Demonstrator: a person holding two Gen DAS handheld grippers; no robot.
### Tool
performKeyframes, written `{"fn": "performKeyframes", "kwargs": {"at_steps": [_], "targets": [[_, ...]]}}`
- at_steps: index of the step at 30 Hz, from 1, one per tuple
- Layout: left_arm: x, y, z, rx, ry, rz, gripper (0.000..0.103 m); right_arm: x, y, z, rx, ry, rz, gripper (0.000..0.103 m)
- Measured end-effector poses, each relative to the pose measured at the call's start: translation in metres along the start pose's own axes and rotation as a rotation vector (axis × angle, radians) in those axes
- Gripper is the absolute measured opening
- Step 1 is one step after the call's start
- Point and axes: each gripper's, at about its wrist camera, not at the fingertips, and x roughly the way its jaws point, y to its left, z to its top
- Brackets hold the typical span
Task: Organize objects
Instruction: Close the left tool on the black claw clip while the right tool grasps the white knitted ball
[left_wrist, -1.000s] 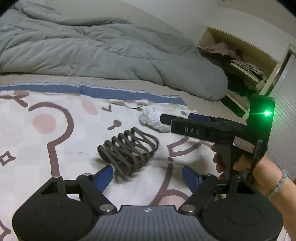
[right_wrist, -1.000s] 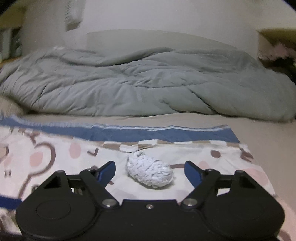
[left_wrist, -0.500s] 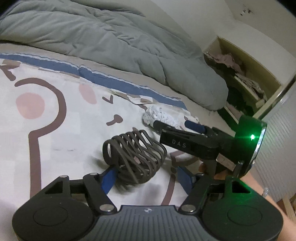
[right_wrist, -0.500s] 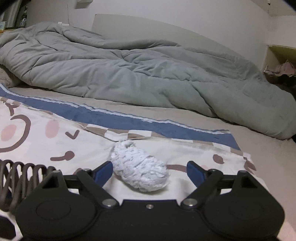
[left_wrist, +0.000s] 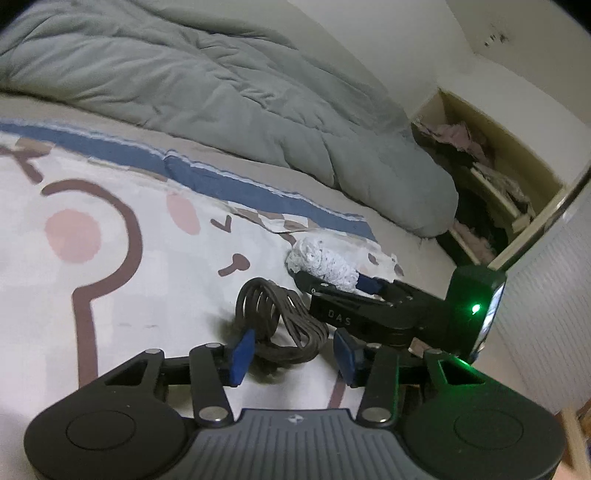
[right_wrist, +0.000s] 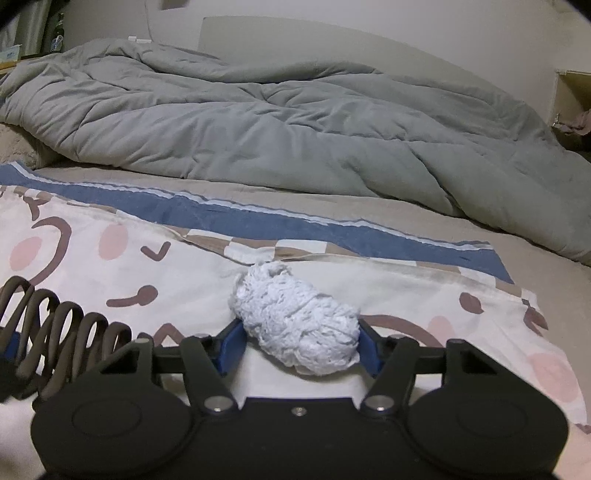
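Bedding fills both views: a cream sheet (left_wrist: 140, 295) printed with brown outlines and pink spots lies over the bed, edged at its far side by a blue band (right_wrist: 258, 218). Beyond that, a rumpled grey duvet (right_wrist: 295, 122) is heaped against a pale wall. An open cupboard (left_wrist: 491, 162) stuffed with clothes stands off the bed's right side, with a ribbed white panel below it.

A dark coil (left_wrist: 280, 314) of looped strands rests on the sheet between the left tongs (left_wrist: 293, 352), whose jaws are closing; the left pad touches it, the right pad has not yet met it. Just beside it, a white yarn ball (right_wrist: 297, 321) sits on the sheet between the right tongs (right_wrist: 297, 343), which are also closing, both blue pads against its sides.
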Motion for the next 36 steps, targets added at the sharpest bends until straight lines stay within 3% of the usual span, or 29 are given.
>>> {"fn": "performKeyframes", "kwargs": {"at_steps": [9,17,19,20,21,28,36], "targets": [[0.0,-0.006,0.011,-0.067,0.017,-0.047,0.048,-0.003,-0.001,-0.001,0.017,-0.005,0.009,0.058],[0.034,-0.017,0.015,-0.045,0.063,0.014,0.048,-0.003,-0.004,-0.003,0.038,-0.011,0.029,0.056],[0.041,-0.017,0.014,-0.047,0.076,0.027,0.034,-0.003,-0.006,-0.004,0.045,-0.013,0.036,0.055],[0.043,-0.016,0.014,-0.048,0.086,0.039,0.016,-0.003,-0.006,-0.004,0.048,-0.013,0.037,0.054],[0.044,-0.015,0.013,-0.055,0.098,0.045,0.014,-0.003,-0.006,-0.003,0.049,-0.012,0.034,0.054],[0.025,-0.021,0.01,-0.045,0.083,0.031,0.011,-0.023,-0.006,0.0,0.046,-0.023,0.05,0.049],[-0.024,-0.038,0.009,-0.019,0.04,0.048,0.011,-0.067,-0.012,0.007,0.126,-0.02,0.072,0.048]]}}
